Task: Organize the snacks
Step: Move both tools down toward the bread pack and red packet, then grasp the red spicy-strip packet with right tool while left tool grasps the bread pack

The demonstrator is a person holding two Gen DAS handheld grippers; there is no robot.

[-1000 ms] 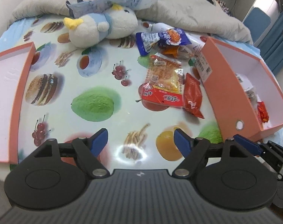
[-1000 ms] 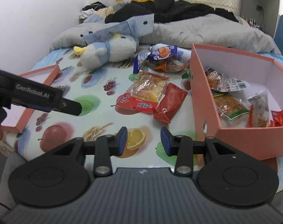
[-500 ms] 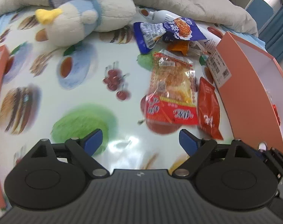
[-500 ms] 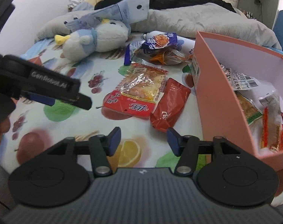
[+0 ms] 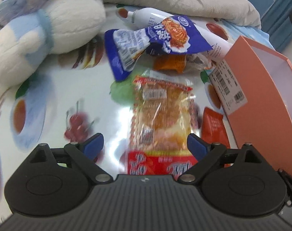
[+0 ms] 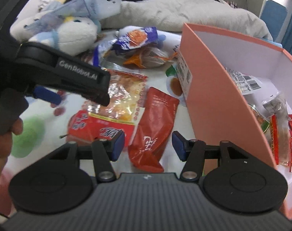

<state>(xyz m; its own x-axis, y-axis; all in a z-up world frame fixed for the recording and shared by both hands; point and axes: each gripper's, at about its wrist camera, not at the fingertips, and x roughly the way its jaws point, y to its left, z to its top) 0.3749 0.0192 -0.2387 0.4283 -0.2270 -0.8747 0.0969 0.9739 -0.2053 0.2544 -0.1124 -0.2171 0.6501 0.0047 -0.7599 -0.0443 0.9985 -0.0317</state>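
A clear snack packet with a red end (image 5: 161,115) lies on the fruit-print cloth, right under my left gripper (image 5: 145,143). Its jaws are opening wide to either side of the packet and the pads do not touch it. Beside that packet lies a red pouch (image 6: 153,123), with my right gripper (image 6: 148,144) open above its lower end. A blue packet (image 5: 165,32) and an orange one (image 5: 171,61) are heaped farther back. To the right stands the open pink box (image 6: 213,96), holding several snacks (image 6: 276,127).
A plush bird (image 5: 49,30) lies at the back left, with a white bottle (image 5: 146,16) behind the blue packet. A grey blanket (image 5: 184,0) runs along the far edge. In the right wrist view a finger (image 6: 76,77) of the left gripper crosses above the clear packet, and a person's hand (image 6: 1,134) holds it.
Both grippers have come forward and down toward the loose snacks. The left jaws have spread wider and now straddle the clear packet. The right jaws have widened over the red pouch.
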